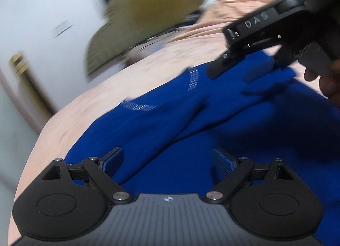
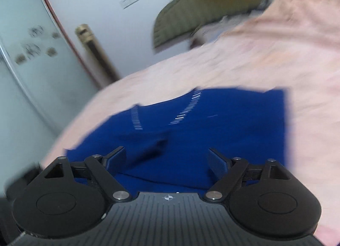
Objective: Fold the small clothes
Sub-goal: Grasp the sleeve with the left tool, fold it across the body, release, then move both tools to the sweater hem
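Left wrist view: one blue garment [image 1: 180, 122] lies spread on a bed with a pink sheet [image 1: 131, 80]. One olive green cloth [image 1: 144, 12] sits at the far end of the bed. The left tongs [image 1: 167, 162] are spread wide with nothing between them, low over the near part of the blue cloth. The right tongs [image 1: 244, 65] come in from the top right, over the far edge of the cloth; I cannot tell from here if they grip it.

Right wrist view: the right tongs [image 2: 166, 159] are spread wide with nothing held, just above the blue garment [image 2: 212, 122]. The pink sheet [image 2: 265, 54] lies all around it, the green cloth [image 2: 212, 1] far behind
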